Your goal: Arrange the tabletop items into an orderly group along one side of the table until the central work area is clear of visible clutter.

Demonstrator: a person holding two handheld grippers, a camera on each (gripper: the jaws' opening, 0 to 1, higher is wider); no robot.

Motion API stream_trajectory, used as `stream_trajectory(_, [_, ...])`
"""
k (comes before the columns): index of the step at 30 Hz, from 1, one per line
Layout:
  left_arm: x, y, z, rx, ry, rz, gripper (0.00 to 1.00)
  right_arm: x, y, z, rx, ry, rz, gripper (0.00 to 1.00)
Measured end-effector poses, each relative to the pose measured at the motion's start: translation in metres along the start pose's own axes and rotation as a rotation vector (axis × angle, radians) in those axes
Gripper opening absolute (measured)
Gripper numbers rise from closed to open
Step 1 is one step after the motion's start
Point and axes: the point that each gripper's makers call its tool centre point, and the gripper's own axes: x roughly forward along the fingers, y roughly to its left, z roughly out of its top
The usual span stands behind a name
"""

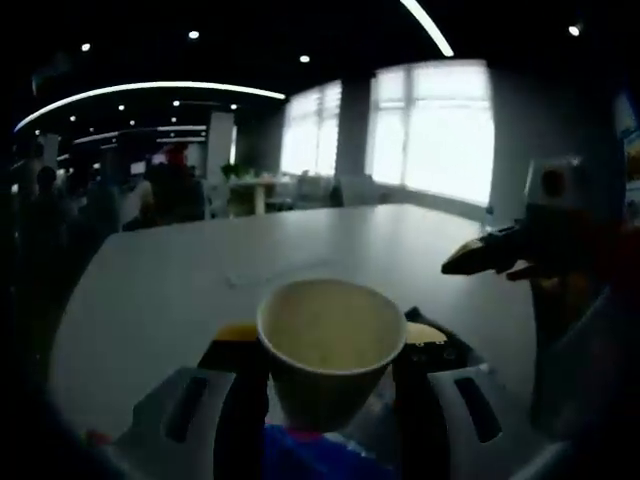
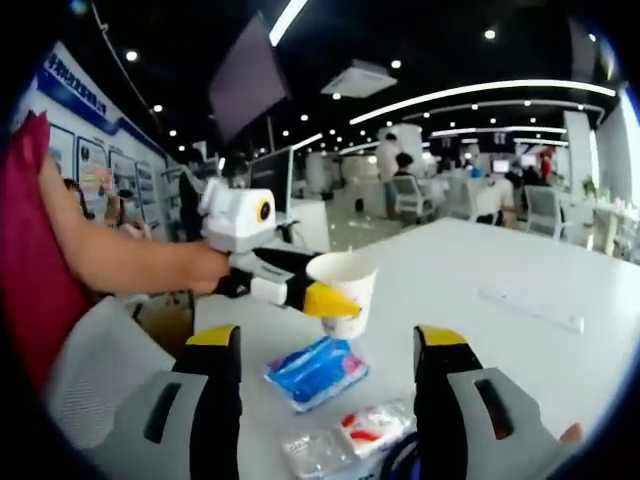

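A white paper cup (image 1: pixel 331 350) sits upright between the jaws of my left gripper (image 1: pixel 330 335), which is shut on it. In the right gripper view the same cup (image 2: pixel 347 280) hangs just above the white table (image 2: pixel 520 260), held by the left gripper (image 2: pixel 335 292) in a person's hand. My right gripper (image 2: pixel 327 337) is open with nothing between its fingers. Below it lie a blue packet (image 2: pixel 316 371), a red and white packet (image 2: pixel 371 424) and a clear packet (image 2: pixel 310 452). The right gripper (image 1: pixel 490 255) also enters the left gripper view from the right.
A flat white strip (image 2: pixel 530 308) lies on the table further out. The blue packet (image 1: pixel 300 445) shows under the cup. A grey chair back (image 2: pixel 95 365) stands at the table's near edge. People and office furniture are in the background.
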Motion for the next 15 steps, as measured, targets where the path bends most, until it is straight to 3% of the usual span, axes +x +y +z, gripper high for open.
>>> stream_trajectory(15, [0.016, 0.029, -0.006, -0.057, -0.011, 0.068, 0.46, -0.002, -0.001, -0.013, 0.024, -0.012, -0.01, 0.68])
